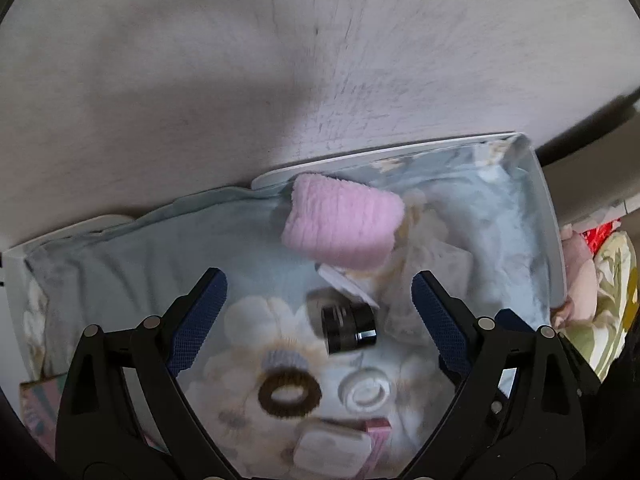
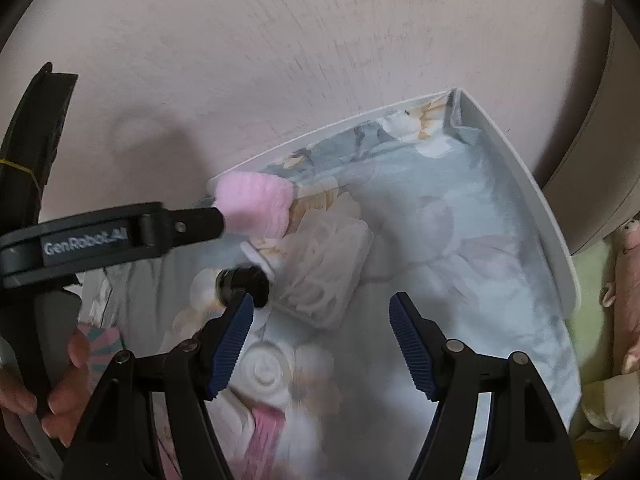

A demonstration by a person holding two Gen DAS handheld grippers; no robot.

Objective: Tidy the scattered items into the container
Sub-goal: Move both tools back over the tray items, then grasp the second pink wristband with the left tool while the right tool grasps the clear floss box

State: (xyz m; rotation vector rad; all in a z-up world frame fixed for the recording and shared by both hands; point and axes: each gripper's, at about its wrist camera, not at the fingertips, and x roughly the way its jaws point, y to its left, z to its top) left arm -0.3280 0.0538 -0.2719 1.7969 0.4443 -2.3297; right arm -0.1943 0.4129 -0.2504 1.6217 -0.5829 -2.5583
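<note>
A white tray point(image 1: 549, 216) point(image 2: 536, 204) lined with pale floral cloth holds the items. A fluffy pink cloth point(image 1: 344, 228) point(image 2: 256, 208) lies against its far rim. Below that are a black jar point(image 1: 348, 326) point(image 2: 242, 280) on its side, a brown hair tie point(image 1: 289, 394), a white round lid point(image 1: 365, 392) point(image 2: 266, 368) and a clear packet point(image 2: 324, 276). My left gripper point(image 1: 318, 280) hangs open above the jar, with the pink cloth just beyond its tips. My right gripper point(image 2: 322, 302) is open over the packet, gripping nothing.
In the right wrist view a hand point(image 2: 60, 384) holds the left gripper's body point(image 2: 86, 240) at the left. A pink soft toy point(image 1: 578, 268) point(image 2: 630, 280) lies right of the tray. A patterned box point(image 1: 36, 408) sits at its left. Pale wood surface point(image 1: 280, 80) extends beyond.
</note>
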